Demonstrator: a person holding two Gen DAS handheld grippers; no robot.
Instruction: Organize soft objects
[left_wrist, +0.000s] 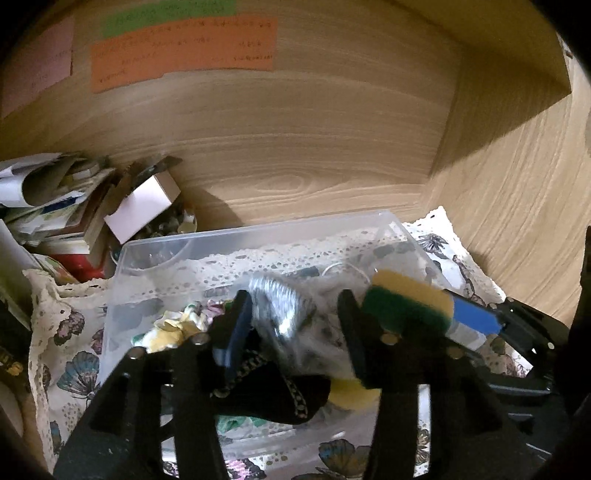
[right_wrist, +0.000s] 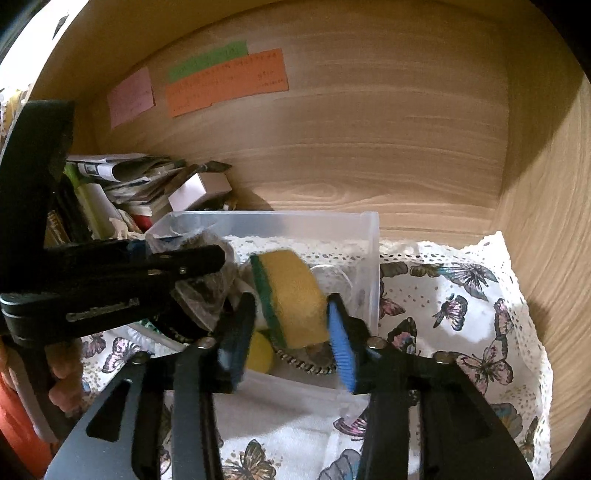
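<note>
A clear plastic bin (left_wrist: 258, 236) (right_wrist: 365, 236) stands on a butterfly cloth. My left gripper (left_wrist: 295, 328) is over the bin, its fingers around a crinkly clear bag with silvery contents (left_wrist: 284, 314) (right_wrist: 203, 291). My right gripper (right_wrist: 291, 332) is shut on a yellow and green sponge (right_wrist: 291, 295) (left_wrist: 406, 302), held above the bin. In the bin lie a black cloth with patterned trim (left_wrist: 273, 398), a yellow round soft piece (left_wrist: 351, 397) (right_wrist: 260, 356) and a pale floral fabric (left_wrist: 177, 328).
The butterfly cloth (right_wrist: 461, 306) covers the desk to the right of the bin. A heap of papers, books and a small white box (left_wrist: 144, 210) sits at the back left. Wooden walls with coloured notes (right_wrist: 225, 81) close the back and right.
</note>
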